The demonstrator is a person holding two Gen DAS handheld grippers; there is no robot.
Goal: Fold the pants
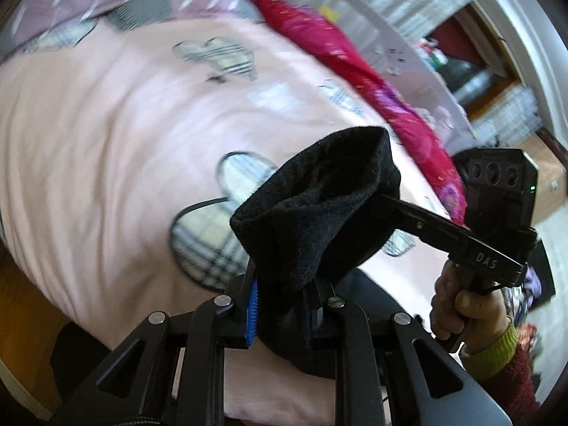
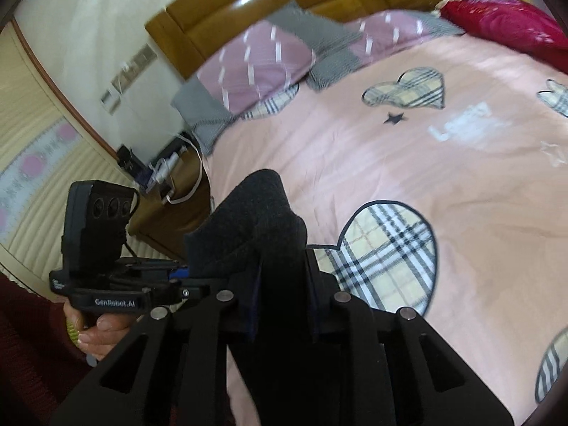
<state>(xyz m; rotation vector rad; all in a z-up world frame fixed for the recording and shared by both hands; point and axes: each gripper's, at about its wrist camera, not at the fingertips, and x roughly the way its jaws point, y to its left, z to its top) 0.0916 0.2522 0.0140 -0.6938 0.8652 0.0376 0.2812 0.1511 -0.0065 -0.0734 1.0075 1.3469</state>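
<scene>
The black pants [image 1: 319,206] hang bunched above the pink bed cover [image 1: 106,124]. My left gripper [image 1: 284,284] is shut on one fold of the cloth, a blue pad showing beside it. My right gripper [image 1: 390,202] reaches in from the right, held by a hand [image 1: 458,301], with its tips buried in the same cloth. In the right wrist view the dark pants [image 2: 255,234] rise between the fingers of the right gripper [image 2: 280,284], which is shut on them. There the left gripper [image 2: 188,278] grips the cloth's left edge. The rest of the pants is hidden below the grippers.
The bed cover [image 2: 426,159] carries plaid hearts. Purple and grey pillows [image 2: 255,67] lie by the wooden headboard [image 2: 284,3]. A red quilt [image 1: 355,67] runs along the far side. A nightstand [image 2: 170,209] with cables stands at the left, shelves [image 1: 497,81] at the right.
</scene>
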